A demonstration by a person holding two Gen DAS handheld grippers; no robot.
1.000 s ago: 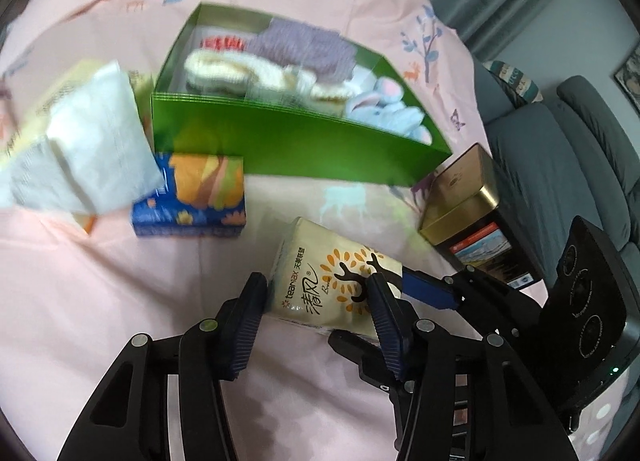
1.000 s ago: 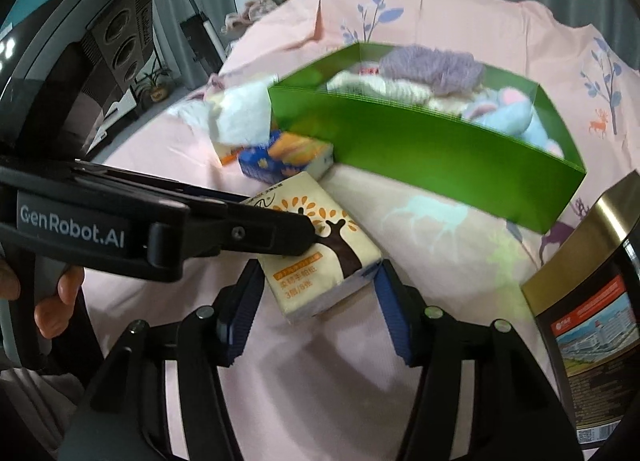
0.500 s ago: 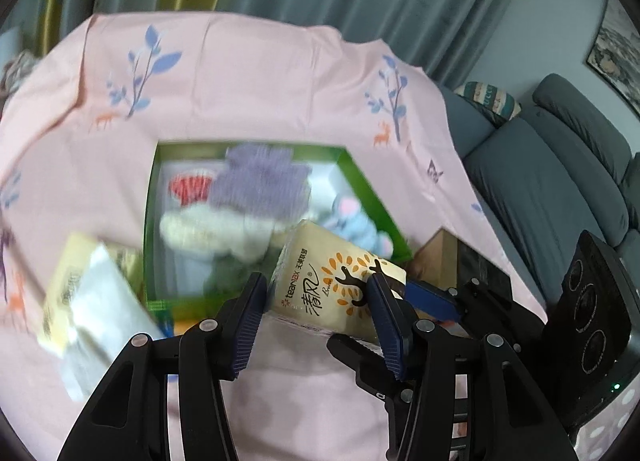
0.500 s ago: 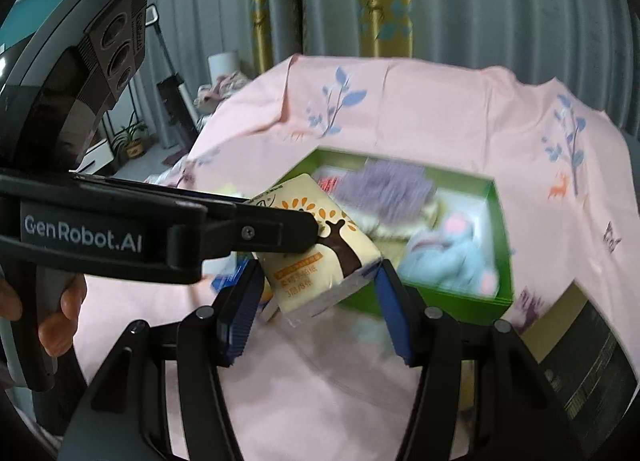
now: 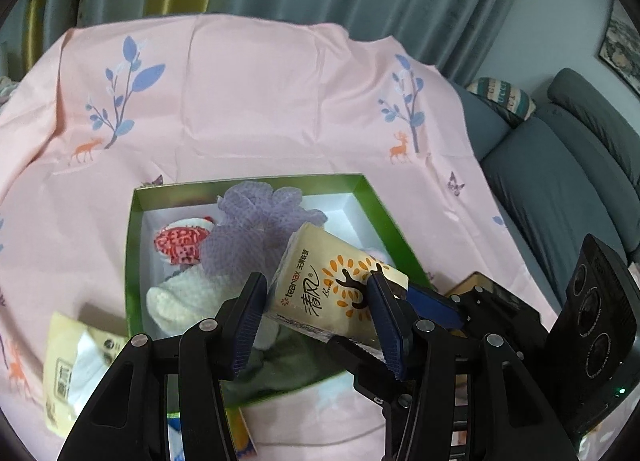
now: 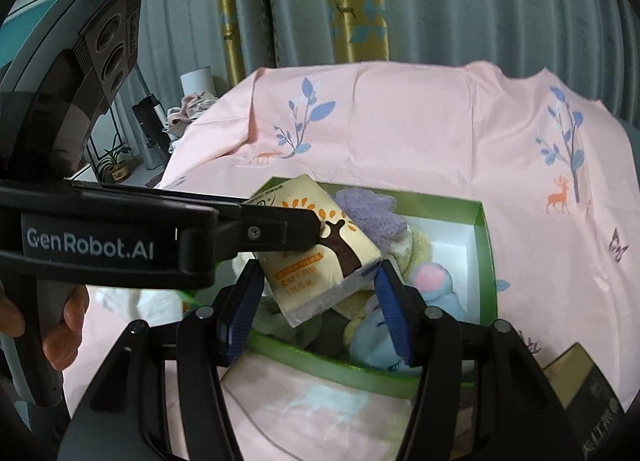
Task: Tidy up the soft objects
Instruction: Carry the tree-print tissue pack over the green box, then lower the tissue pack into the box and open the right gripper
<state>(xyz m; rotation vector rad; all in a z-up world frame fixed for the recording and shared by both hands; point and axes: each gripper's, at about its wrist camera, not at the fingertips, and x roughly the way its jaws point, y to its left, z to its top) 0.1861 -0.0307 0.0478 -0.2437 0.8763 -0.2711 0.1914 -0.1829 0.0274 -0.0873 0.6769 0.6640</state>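
Observation:
Both grippers hold one cream tissue pack (image 5: 328, 285) with an orange tree print, raised above the green box (image 5: 134, 261). My left gripper (image 5: 318, 313) is shut on its sides; my right gripper (image 6: 320, 301) is shut on its end, where the tissue pack (image 6: 320, 253) also shows. The green box (image 6: 486, 261) holds a purple knit piece (image 5: 256, 217), a red-and-white item (image 5: 180, 245), a cream fluffy item (image 5: 188, 297) and a blue plush with a pink spot (image 6: 428, 281).
Another tissue pack (image 5: 76, 361) lies left of the box on the pink cloth (image 5: 260, 101). A blue-and-orange pack (image 5: 240, 437) peeks out below. A gold tin (image 6: 584, 401) stands at right. A grey sofa (image 5: 560, 189) and curtains lie beyond.
Both grippers have lifted the tissue pack off the cloth and carried it forward over the green box. The view now looks down into the box.

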